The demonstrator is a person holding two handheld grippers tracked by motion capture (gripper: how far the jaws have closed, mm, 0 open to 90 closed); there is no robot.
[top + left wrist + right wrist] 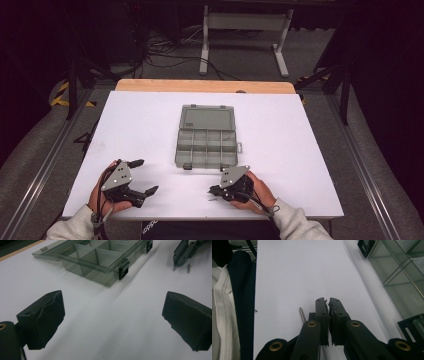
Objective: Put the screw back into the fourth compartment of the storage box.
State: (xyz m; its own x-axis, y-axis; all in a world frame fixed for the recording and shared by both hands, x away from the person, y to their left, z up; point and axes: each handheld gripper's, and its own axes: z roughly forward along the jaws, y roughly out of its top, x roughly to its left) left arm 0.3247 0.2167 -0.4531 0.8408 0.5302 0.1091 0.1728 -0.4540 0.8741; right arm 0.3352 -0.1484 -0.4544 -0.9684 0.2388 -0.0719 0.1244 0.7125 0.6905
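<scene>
A dim workshop with cables on the floor surrounds a white worktop (280, 150). Mid-surface sits a translucent grey plastic compartment box (206, 142), its lid folded open away from the person and its cells apparently empty.

The right tool (328, 301) rests on the worktop just in front of the box's near right corner. Its black jaws are pressed together with nothing between them. A small silver metal screw (302, 314) lies flat on the surface just beside the left jaw, its point aimed away from the tool, apparently touching the jaw's side or nearly so; in the left gripper view the screw (189, 267) lies just beside the tool's tip.

The screw looks light, rigid and slippery, prone to rolling or skidding; gripping across the threaded shank near its middle seems safest.

The left tool (146, 176), well apart to the left, has its jaws spread wide and holds nothing.
</scene>
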